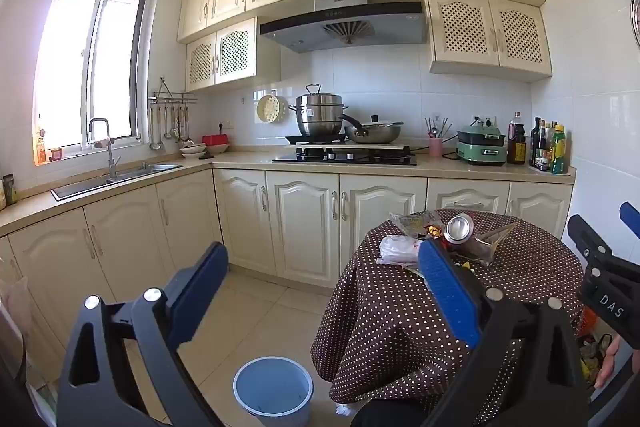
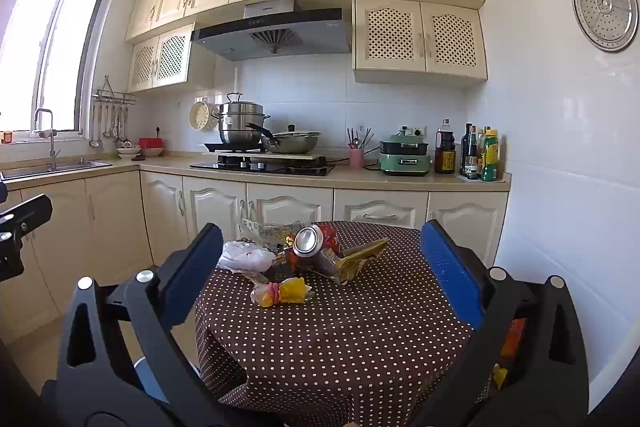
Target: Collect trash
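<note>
Trash pile on bench point(image 2: 320, 327): can point(image 2: 310, 245), white bag point(image 2: 244, 255), yellow wrapper point(image 2: 286, 291). Both grippers point(image 1: 320, 287) point(image 2: 320, 267) spread wide, empty. Can light, probably dents; grasp its sides. Bin point(image 1: 273, 389) on floor.

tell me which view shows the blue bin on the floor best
The left wrist view: the blue bin shows whole, open top and inside visible, on the floor beside the table. The right wrist view shows only a blue sliver low behind its gripper.
</note>
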Tool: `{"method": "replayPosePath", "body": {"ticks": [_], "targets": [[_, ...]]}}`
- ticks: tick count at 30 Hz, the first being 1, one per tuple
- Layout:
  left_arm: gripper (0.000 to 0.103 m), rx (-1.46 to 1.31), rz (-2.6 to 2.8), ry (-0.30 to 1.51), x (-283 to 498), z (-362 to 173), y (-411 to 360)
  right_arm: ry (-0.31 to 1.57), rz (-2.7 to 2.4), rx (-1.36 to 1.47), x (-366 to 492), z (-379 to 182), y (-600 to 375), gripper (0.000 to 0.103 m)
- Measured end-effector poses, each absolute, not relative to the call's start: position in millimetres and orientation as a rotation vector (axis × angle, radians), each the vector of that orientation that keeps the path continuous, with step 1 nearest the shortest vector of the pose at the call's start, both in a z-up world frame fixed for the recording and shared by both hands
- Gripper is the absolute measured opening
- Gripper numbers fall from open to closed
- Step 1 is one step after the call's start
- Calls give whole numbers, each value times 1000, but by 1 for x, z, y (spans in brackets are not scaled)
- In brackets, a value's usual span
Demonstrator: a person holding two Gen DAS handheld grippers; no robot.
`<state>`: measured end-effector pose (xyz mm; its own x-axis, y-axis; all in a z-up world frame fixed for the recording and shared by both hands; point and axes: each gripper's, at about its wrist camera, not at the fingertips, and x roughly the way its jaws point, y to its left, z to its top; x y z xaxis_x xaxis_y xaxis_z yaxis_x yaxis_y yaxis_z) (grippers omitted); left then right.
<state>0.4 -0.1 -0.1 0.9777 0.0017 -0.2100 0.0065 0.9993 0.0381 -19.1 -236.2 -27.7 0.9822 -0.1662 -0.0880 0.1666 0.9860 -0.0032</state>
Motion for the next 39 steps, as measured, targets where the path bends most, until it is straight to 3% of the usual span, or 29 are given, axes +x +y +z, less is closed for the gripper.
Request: {"method": "replayPosePath", "body": {"ticks": [39], "targets": [[94, 48, -5, 215, -8, -10, -15, 97, -169, 10, -13, -42, -234, 97]]}}
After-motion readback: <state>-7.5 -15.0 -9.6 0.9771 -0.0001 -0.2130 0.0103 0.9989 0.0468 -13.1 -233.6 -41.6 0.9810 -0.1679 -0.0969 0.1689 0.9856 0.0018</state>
